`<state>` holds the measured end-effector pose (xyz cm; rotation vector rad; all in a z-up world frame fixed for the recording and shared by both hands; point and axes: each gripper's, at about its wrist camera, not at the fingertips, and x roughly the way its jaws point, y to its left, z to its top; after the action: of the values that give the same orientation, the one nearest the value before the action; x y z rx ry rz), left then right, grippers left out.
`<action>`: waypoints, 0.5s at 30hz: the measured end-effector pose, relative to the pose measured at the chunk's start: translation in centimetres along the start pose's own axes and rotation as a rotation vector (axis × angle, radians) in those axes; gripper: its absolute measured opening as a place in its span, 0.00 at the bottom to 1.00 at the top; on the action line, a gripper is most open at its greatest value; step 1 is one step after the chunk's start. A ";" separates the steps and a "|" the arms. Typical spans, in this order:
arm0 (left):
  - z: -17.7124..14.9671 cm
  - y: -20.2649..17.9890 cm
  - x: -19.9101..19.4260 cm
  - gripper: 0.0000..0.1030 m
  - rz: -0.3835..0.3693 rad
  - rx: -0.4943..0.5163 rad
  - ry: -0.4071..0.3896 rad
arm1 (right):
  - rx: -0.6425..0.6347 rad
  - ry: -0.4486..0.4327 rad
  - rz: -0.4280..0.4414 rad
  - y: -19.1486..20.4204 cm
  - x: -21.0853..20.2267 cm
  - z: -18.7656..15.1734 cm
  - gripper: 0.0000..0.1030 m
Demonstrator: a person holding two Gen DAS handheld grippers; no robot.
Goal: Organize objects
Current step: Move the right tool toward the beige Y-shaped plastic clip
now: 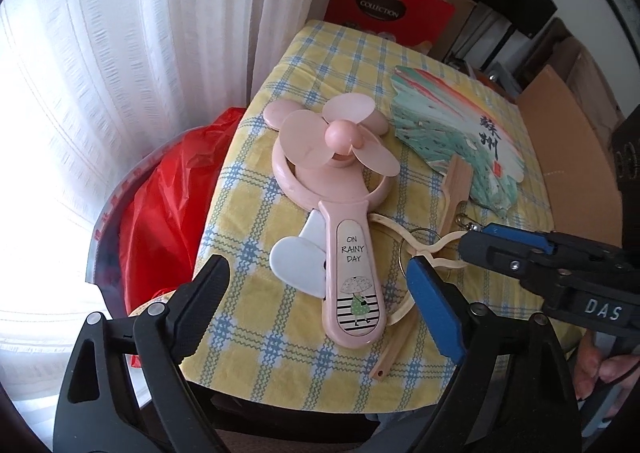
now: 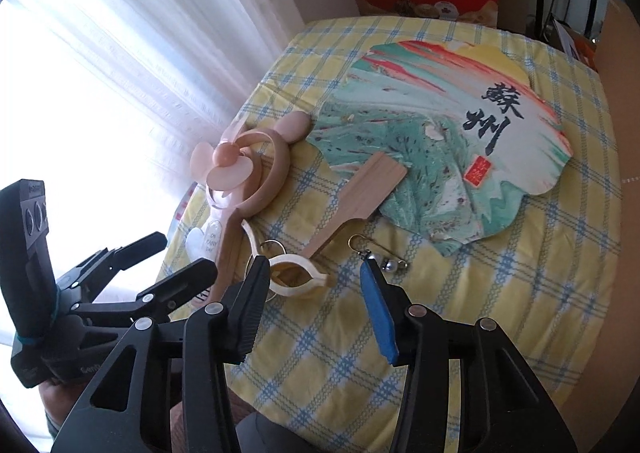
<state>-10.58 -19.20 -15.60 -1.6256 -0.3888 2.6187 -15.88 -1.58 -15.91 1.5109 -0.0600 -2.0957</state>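
While both grippers gape empty, left gripper, right gripper, checked yellow tablecloth, white curtain.

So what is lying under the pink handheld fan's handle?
Under the pink fan: a white heart-shaped piece pokes out left, a cream clip emerges right, all on the checked cloth. Their covered portions are hidden.

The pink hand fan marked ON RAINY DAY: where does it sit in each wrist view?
Left wrist: pink hand fan at centre, handle toward the camera, between the left gripper fingers.
Right wrist: left of centre, seen edge-on.
Shared landmark: painted paper fan beside it.
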 end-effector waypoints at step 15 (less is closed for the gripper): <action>0.0 -0.3 -0.5 0.86 -0.033 -0.005 0.002 | 0.055 0.003 0.078 -1.4 0.4 -0.3 0.17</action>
<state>-10.38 -19.00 -15.08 -1.6095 -0.4186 2.5943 -16.27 -0.49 -16.82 1.5193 -0.1738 -2.0451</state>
